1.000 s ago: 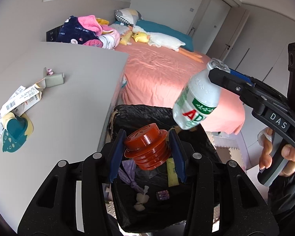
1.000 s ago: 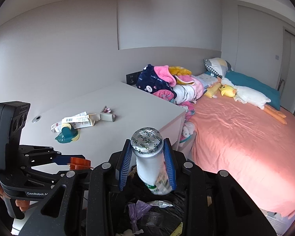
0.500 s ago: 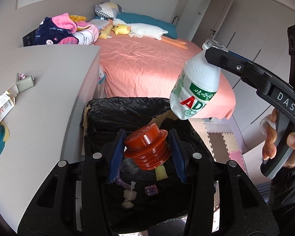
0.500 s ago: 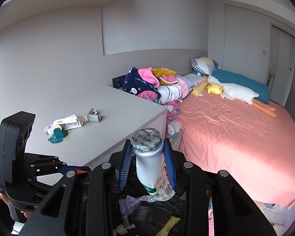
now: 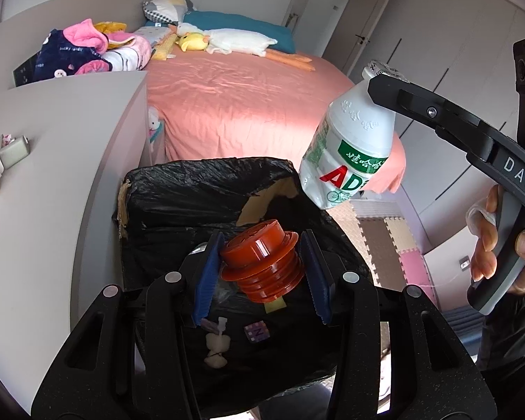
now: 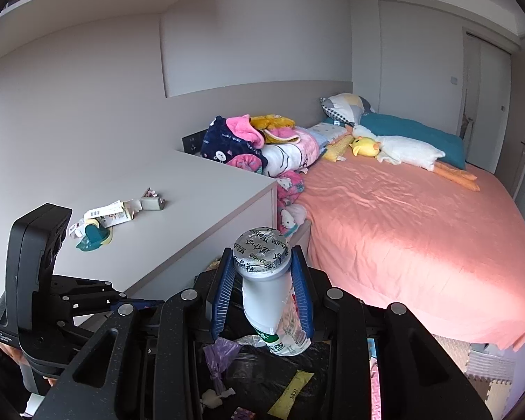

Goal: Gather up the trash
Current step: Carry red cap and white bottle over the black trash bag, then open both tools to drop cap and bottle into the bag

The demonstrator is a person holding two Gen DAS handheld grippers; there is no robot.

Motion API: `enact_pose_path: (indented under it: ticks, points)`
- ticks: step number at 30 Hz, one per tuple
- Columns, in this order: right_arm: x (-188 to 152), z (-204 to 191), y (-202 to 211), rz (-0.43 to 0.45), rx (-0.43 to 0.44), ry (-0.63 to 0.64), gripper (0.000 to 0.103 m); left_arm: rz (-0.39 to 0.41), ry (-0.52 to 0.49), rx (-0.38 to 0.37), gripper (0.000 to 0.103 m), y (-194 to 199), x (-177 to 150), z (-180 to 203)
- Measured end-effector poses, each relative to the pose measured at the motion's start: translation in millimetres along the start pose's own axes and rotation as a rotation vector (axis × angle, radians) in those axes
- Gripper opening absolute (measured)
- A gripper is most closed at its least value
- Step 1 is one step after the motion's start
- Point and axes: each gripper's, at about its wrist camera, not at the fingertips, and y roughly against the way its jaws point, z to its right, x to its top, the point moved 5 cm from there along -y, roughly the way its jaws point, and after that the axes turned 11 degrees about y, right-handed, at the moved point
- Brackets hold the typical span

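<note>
My left gripper (image 5: 260, 273) is shut on a brown ribbed plastic cap (image 5: 262, 266), held over the open mouth of a bin lined with a black bag (image 5: 178, 203). My right gripper (image 6: 262, 294) is shut on the neck of a white drink bottle (image 6: 266, 294) with a foil lid. In the left wrist view the bottle (image 5: 350, 150) hangs tilted above the bin's right rim from the right gripper's black finger (image 5: 434, 112). Several scraps lie inside the bin (image 6: 262, 371). The left gripper's body (image 6: 42, 280) shows at lower left in the right wrist view.
A grey table (image 5: 70, 147) to the left of the bin carries torn packaging (image 6: 112, 215) and a teal piece (image 6: 94, 238). A bed with a pink sheet (image 6: 402, 227), plush toys and piled clothes lies beyond. Foam floor mats (image 5: 385, 238) lie right of the bin.
Both grippers have shifted with their loads across from the table side to over the bin. The bin mouth now fills more of the left wrist view, and the table has slid away to the left.
</note>
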Motion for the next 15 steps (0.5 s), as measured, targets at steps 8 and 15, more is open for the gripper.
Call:
enact_pose_path:
  ticks: [8,15]
  points:
    - [-6.0,0.9,-4.2,-0.013,0.001,-0.015,0.034,-0.011,-0.006,0.001,0.045,-3.4,-1.1,-3.5]
    - [-3.3,1.9,-3.1,-0.007,-0.004,-0.020,0.045,-0.001,0.016,0.037,0.097,0.6,3.3,-9.9]
